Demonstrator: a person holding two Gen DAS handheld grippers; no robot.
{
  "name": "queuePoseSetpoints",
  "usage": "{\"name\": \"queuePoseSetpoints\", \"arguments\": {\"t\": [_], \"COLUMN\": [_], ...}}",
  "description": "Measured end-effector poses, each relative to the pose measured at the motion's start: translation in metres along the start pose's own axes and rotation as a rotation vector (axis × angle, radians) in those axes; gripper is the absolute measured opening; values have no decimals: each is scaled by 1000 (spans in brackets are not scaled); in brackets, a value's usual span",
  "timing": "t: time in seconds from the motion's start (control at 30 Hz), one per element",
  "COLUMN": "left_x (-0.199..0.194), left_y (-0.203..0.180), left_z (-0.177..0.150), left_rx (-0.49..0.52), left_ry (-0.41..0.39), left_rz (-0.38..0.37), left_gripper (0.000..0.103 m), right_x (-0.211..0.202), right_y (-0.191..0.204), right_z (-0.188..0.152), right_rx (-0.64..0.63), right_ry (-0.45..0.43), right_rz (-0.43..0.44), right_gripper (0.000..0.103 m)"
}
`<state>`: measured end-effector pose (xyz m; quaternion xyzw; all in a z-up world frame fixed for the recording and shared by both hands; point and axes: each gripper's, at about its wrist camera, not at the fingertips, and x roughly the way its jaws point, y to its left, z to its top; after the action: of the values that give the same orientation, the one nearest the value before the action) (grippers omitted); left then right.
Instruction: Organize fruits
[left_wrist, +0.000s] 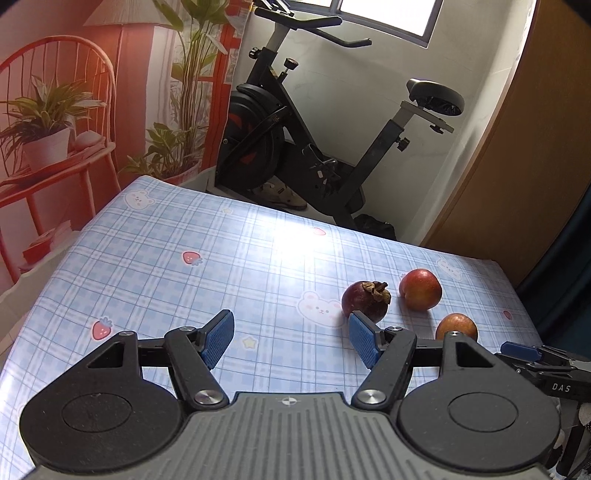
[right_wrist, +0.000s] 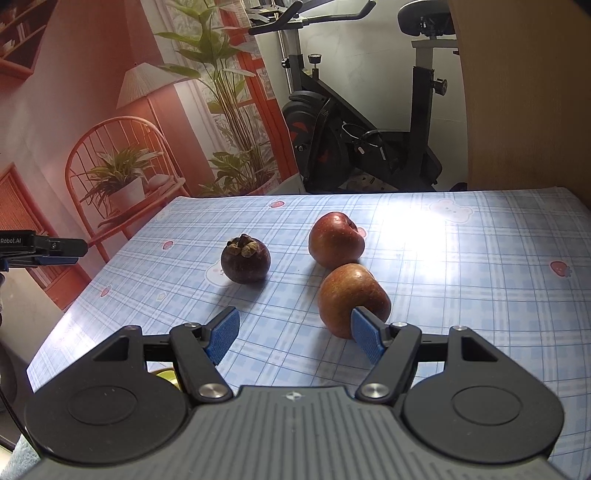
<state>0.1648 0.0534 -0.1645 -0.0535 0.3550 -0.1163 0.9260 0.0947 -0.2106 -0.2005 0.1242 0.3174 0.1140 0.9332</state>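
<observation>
Gaping empty: left gripper (left_wrist: 291, 341), right gripper (right_wrist: 295, 336)

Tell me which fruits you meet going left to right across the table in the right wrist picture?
Mangosteen → two apples: the far apple and the near apple overlap left to right, so their order is unclear.

Exercise bike (left_wrist: 295, 122) below bright, perhaps sunlit window (left_wrist: 388, 14)
</observation>
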Motion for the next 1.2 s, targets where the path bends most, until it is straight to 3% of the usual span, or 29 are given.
{"name": "queuePoseSetpoints", "arguments": {"t": [0.17, 0.3, 0.5, 0.63, 0.8, 0.87, 0.93, 1.1, 1.2], "left_x": [-6, 13, 42, 73, 121, 136, 149, 171, 175], "left_y": [15, 14, 4, -7, -26, -29, -26, -9, -13], "left_z": [10, 22, 59, 68, 45, 36, 32, 33, 34], "left_rx": [71, 148, 217, 251, 355, 389, 365, 183, 165], "left_ry": [-101, -139, -213, -174, -50, -9, 27, 95, 94], "left_rz": [47, 85, 75, -19, -189, -221, -256, -360, -384], "left_gripper": [71, 69, 65, 65, 65, 65, 64, 62, 62], "right_x": [4, 26, 62, 90, 120, 132, 139, 153, 157], "right_y": [19, 33, 52, 60, 62, 63, 65, 65, 63], "right_z": [-5, 1, 22, 30, 29, 27, 25, 22, 22], "right_rx": [-43, -73, -120, -165, -193, -229, -258, -258, -257], "right_ry": [-70, -56, -54, -4, 58, 88, 102, 105, 99], "right_rz": [-16, -10, -14, 0, 0, -1, -4, 9, 25], "right_gripper": [75, 75, 75, 74, 69, 67, 65, 65, 65]}}
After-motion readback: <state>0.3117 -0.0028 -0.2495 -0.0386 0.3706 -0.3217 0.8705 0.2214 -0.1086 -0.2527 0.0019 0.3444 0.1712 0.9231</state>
